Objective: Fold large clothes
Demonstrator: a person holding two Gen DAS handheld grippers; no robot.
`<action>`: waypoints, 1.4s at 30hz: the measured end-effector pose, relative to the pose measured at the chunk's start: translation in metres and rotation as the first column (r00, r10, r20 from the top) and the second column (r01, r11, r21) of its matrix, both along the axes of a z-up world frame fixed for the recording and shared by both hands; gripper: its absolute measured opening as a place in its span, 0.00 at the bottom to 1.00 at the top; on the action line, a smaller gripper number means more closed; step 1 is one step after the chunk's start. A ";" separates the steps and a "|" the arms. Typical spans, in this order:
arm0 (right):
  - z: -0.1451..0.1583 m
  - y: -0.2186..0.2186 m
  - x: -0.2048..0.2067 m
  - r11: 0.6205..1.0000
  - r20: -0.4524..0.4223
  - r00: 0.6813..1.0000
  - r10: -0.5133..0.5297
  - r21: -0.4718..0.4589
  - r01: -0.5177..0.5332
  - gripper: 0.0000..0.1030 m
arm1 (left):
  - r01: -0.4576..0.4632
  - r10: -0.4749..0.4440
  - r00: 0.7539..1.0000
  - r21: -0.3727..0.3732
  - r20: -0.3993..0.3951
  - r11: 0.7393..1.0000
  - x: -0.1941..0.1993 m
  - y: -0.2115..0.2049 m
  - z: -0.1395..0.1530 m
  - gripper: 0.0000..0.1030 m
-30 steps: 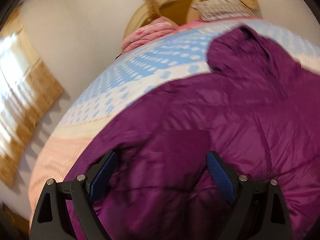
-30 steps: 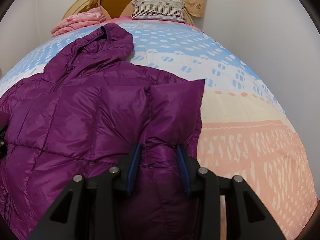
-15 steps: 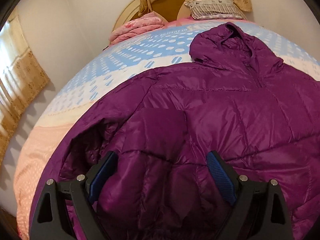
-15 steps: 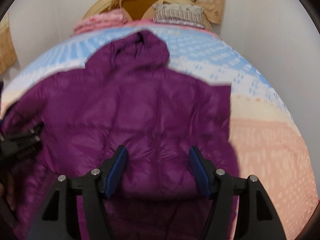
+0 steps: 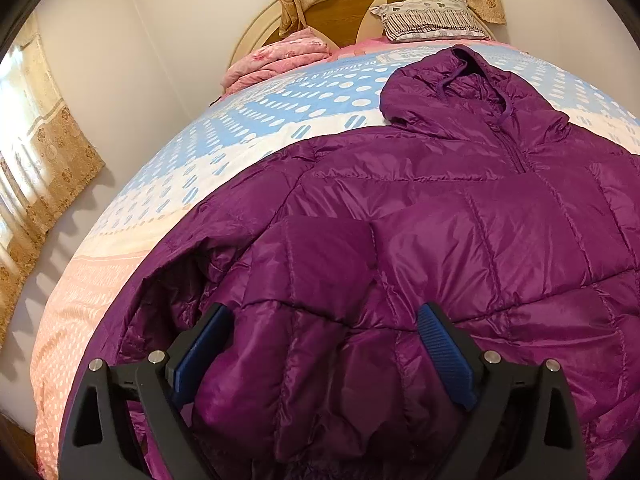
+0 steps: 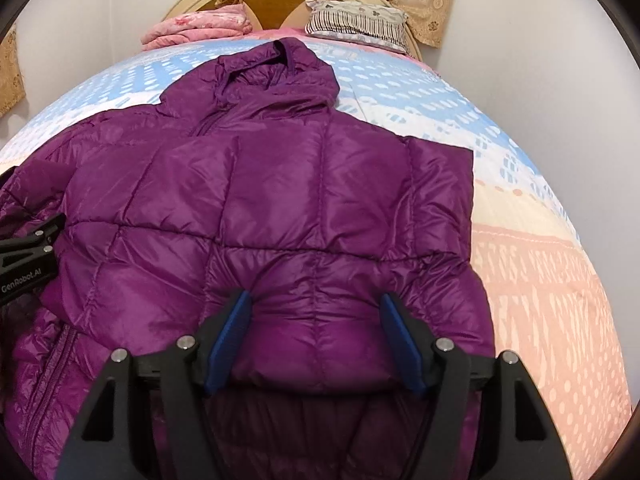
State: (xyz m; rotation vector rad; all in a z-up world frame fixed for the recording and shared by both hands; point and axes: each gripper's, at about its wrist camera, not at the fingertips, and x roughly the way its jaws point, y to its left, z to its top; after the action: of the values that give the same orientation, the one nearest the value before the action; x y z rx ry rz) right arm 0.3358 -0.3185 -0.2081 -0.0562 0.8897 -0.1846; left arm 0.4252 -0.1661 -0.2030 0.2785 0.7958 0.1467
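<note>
A purple hooded puffer jacket (image 5: pixel 460 224) lies front up on the bed, hood toward the headboard; it also fills the right wrist view (image 6: pixel 280 208). Both sleeves are folded in over the body. My left gripper (image 5: pixel 324 356) is open, its jaws wide apart over the folded left sleeve near the jacket's lower left. My right gripper (image 6: pixel 316 340) is open over the folded right sleeve near the lower hem. The left gripper's body shows at the left edge of the right wrist view (image 6: pixel 28 264).
The bed has a blue, white and peach patterned cover (image 5: pixel 224 168). A folded pink blanket (image 5: pixel 276 60) and a striped pillow (image 5: pixel 432 18) lie at the headboard. A wall runs along the bed's right side (image 6: pixel 560 60). Curtains hang at the left (image 5: pixel 44 184).
My right gripper has let go of the right sleeve, opened and moved left over the jacket. My left gripper has stayed open and steadied over the left sleeve.
</note>
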 end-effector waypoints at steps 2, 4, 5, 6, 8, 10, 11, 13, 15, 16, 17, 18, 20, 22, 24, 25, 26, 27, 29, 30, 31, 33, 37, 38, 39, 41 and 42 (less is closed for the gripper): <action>0.000 0.000 -0.001 1.000 0.000 1.000 -0.001 0.002 0.001 0.69 | 0.000 0.000 1.000 0.006 0.001 1.000 0.000 -0.001 0.000 0.93; 0.000 0.000 0.000 1.000 0.000 1.000 -0.001 0.003 0.001 0.69 | 0.000 0.000 1.000 0.005 0.001 1.000 -0.001 0.000 0.001 0.93; 0.000 -0.001 0.000 1.000 0.001 1.000 -0.001 0.005 0.001 0.70 | 0.000 0.000 1.000 0.000 -0.005 1.000 -0.001 0.001 0.002 0.93; 0.000 -0.001 0.000 1.000 0.001 1.000 -0.002 0.007 0.002 0.70 | -0.001 0.001 1.000 -0.006 -0.014 1.000 -0.002 0.004 0.006 0.93; 0.000 -0.003 0.002 1.000 -0.002 1.000 -0.013 0.014 0.013 0.73 | -0.023 0.023 1.000 0.015 0.003 1.000 -0.010 0.013 0.018 0.93; 0.004 -0.011 0.002 0.998 -0.003 1.000 -0.009 0.065 0.009 0.78 | -0.014 0.014 1.000 0.017 0.015 1.000 -0.021 0.028 0.034 0.93; 0.008 -0.014 -0.001 0.996 -0.004 1.000 0.005 0.094 -0.004 0.79 | -0.010 0.010 0.999 0.009 0.031 1.000 -0.031 0.041 0.046 0.93; 0.024 -0.019 -0.018 0.995 0.034 0.999 -0.031 0.099 0.027 0.80 | -0.018 0.017 0.997 0.013 0.072 1.000 -0.050 0.071 0.066 0.93; 0.042 -0.019 -0.042 0.991 0.082 0.995 -0.051 0.126 0.040 0.88 | -0.046 0.046 0.992 -0.009 0.122 0.999 -0.076 0.115 0.083 0.93; 0.050 -0.016 -0.056 0.988 0.096 0.995 -0.038 0.150 0.023 0.93 | -0.066 0.067 0.989 -0.009 0.135 0.998 -0.086 0.134 0.086 0.93; 0.056 -0.012 -0.070 0.987 0.107 0.994 -0.019 0.162 0.002 0.93 | -0.100 0.098 0.985 0.002 0.144 0.995 -0.098 0.158 0.086 0.93; 0.059 -0.008 -0.079 0.987 0.111 0.994 -0.007 0.162 -0.011 0.93 | -0.136 0.133 0.980 0.010 0.145 0.991 -0.108 0.181 0.083 0.93; 0.062 0.003 -0.104 0.987 0.114 0.993 0.020 0.154 -0.038 0.93 | -0.210 0.209 0.971 0.001 0.119 0.978 -0.128 0.227 0.072 0.93; 0.061 0.015 -0.130 0.985 0.118 0.992 0.054 0.157 -0.072 0.93 | -0.282 0.283 0.956 -0.023 0.078 0.959 -0.146 0.267 0.060 0.93; 0.058 0.026 -0.148 0.986 0.127 0.990 0.065 0.146 -0.084 0.93 | -0.342 0.344 0.938 -0.057 0.032 0.938 -0.165 0.303 0.047 0.93; 0.057 0.030 -0.154 0.987 0.129 0.989 0.068 0.139 -0.086 0.93 | -0.373 0.375 0.927 -0.075 0.009 0.925 -0.176 0.321 0.039 0.93; 0.055 0.038 -0.162 0.987 0.135 0.988 0.076 0.128 -0.093 0.93 | -0.387 0.388 0.922 -0.091 -0.006 0.918 -0.184 0.331 0.034 0.93; 0.054 0.043 -0.166 0.988 0.141 0.986 0.084 0.120 -0.101 0.93 | -0.395 0.395 0.918 -0.110 -0.025 0.912 -0.189 0.338 0.029 0.93; 0.053 0.053 -0.169 0.986 0.149 0.984 0.099 0.117 -0.117 0.93 | -0.418 0.411 0.909 -0.142 -0.075 0.897 -0.197 0.349 0.015 0.93; 0.053 0.059 -0.172 0.984 0.152 0.982 0.111 0.121 -0.130 0.93 | -0.422 0.411 0.906 -0.160 -0.098 0.892 -0.200 0.351 0.009 0.93; 0.053 0.065 -0.173 0.982 0.152 0.980 0.126 0.123 -0.145 0.93 | -0.424 0.407 0.905 -0.190 -0.123 0.885 -0.201 0.353 0.002 0.93; 0.054 0.076 -0.173 0.980 0.157 0.977 0.145 0.112 -0.163 0.93 | -0.405 0.383 0.914 -0.238 -0.134 0.883 -0.204 0.349 -0.003 0.93; 0.064 0.089 -0.178 0.976 0.184 0.967 0.179 0.089 -0.197 0.93 | -0.355 0.337 0.935 -0.312 -0.113 0.881 -0.206 0.340 -0.002 0.48; 0.065 0.090 -0.180 0.976 0.190 0.965 0.182 0.088 -0.202 0.93 | -0.337 0.323 0.941 -0.290 -0.099 0.896 -0.205 0.335 0.004 0.19; 0.068 0.091 -0.181 0.975 0.201 0.962 0.185 0.086 -0.205 0.93 | -0.321 0.309 0.947 -0.276 -0.087 0.906 -0.205 0.333 0.010 0.09; 0.072 0.089 -0.183 0.976 0.222 0.958 0.179 0.085 -0.202 0.93 | -0.332 0.332 0.942 -0.238 -0.041 0.913 -0.205 0.339 0.024 0.08; 0.073 0.087 -0.184 0.977 0.231 0.958 0.169 0.090 -0.194 0.93 | -0.343 0.350 0.937 -0.217 -0.008 0.914 -0.205 0.345 0.032 0.08</action>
State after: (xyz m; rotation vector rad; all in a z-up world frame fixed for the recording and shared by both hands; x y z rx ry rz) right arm 0.1513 -0.2316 -0.1353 -0.0125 0.6650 0.0315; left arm 0.2205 0.1787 -0.1708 -0.0740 0.8184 0.3956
